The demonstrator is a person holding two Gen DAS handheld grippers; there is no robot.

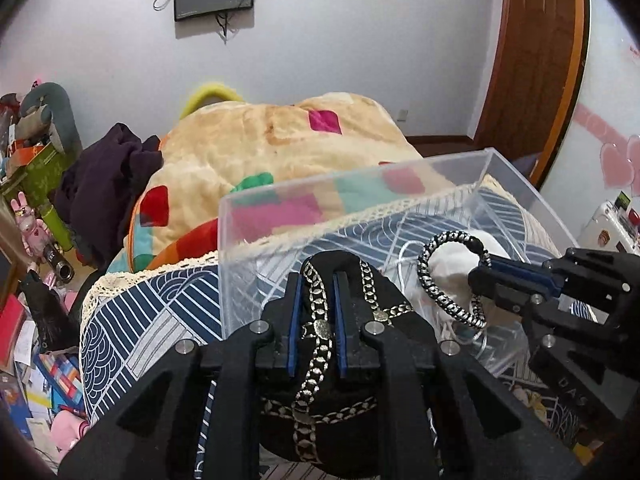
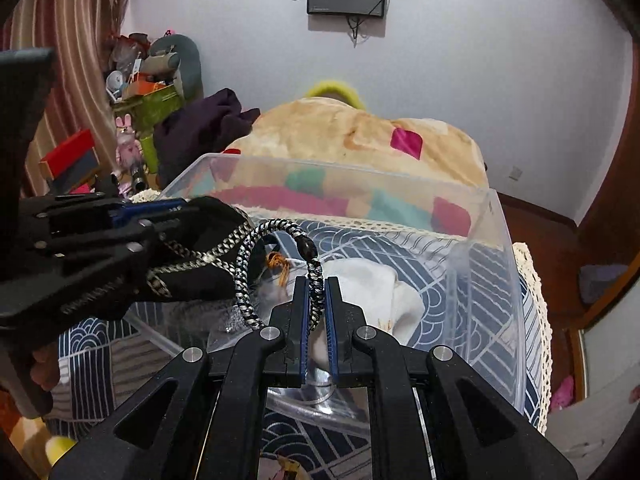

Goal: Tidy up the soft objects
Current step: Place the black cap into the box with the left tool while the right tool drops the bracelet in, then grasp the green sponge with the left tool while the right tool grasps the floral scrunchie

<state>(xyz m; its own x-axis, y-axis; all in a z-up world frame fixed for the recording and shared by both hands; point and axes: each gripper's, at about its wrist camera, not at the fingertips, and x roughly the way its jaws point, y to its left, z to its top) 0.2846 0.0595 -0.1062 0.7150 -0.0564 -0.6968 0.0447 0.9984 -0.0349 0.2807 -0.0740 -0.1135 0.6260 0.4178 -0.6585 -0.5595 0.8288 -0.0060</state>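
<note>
My left gripper (image 1: 317,280) is shut on a black cloth pouch with silver chain trim (image 1: 320,360) and holds it at the near left edge of a clear plastic box (image 1: 520,184). The pouch also shows in the right wrist view (image 2: 200,256), with the left gripper (image 2: 176,210) on it. My right gripper (image 2: 317,280) is shut on a black-and-white braided cord loop (image 2: 248,272) and holds it over the box (image 2: 500,280). The loop also shows in the left wrist view (image 1: 432,280), with the right gripper (image 1: 480,272) on it. A white cloth (image 2: 380,288) lies inside the box.
The box sits on a blue-and-white patterned cover (image 1: 132,320) with a lace edge. Behind it lies a beige quilt with coloured patches (image 1: 280,140) and a dark purple garment (image 1: 108,176). Clutter and toys (image 1: 32,152) fill the far left; a wooden door (image 1: 532,60) stands at right.
</note>
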